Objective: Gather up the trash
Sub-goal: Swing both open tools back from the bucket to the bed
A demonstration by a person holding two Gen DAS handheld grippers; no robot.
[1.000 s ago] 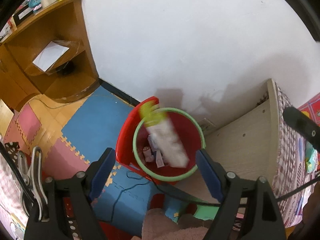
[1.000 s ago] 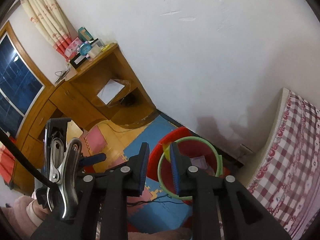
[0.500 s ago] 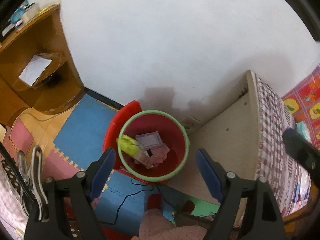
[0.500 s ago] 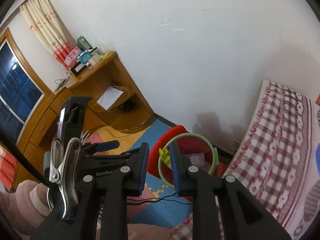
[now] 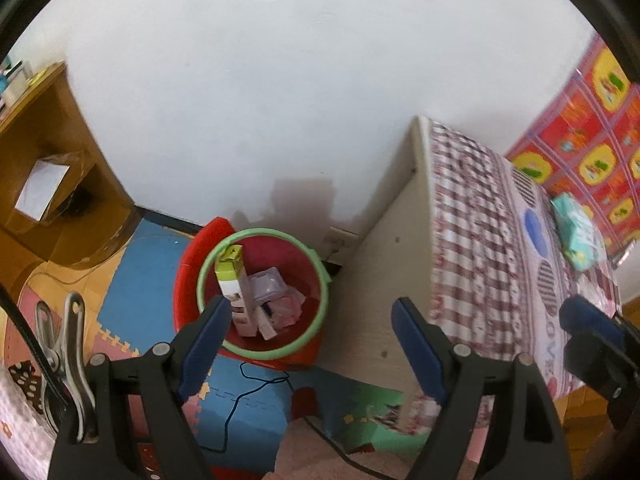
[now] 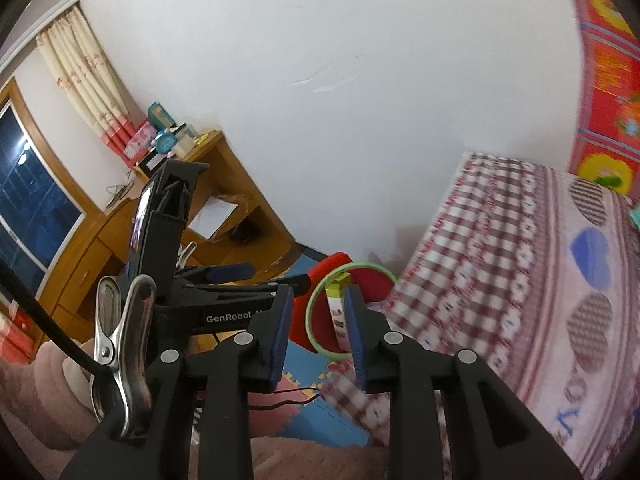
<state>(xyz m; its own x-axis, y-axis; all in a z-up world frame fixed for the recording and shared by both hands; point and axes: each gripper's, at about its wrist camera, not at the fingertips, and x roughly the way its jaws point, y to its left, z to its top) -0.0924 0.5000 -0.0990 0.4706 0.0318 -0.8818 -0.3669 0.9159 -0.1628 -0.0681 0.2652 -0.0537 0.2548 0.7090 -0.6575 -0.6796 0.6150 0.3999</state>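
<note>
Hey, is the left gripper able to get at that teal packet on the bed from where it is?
Probably yes: the left gripper is open and empty, the teal packet lies uncovered on the bed, though off to the side.

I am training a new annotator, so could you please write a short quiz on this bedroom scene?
1. True or false: the tall white carton with the yellow-green top stands inside the red bin with the green rim.
2. Which gripper is spread wider: A left, B right?
3. What lies on the checked bedspread near the colourful wall mat?

Key: 1 true; 2 A; 3 a pale green soft pack.
</note>
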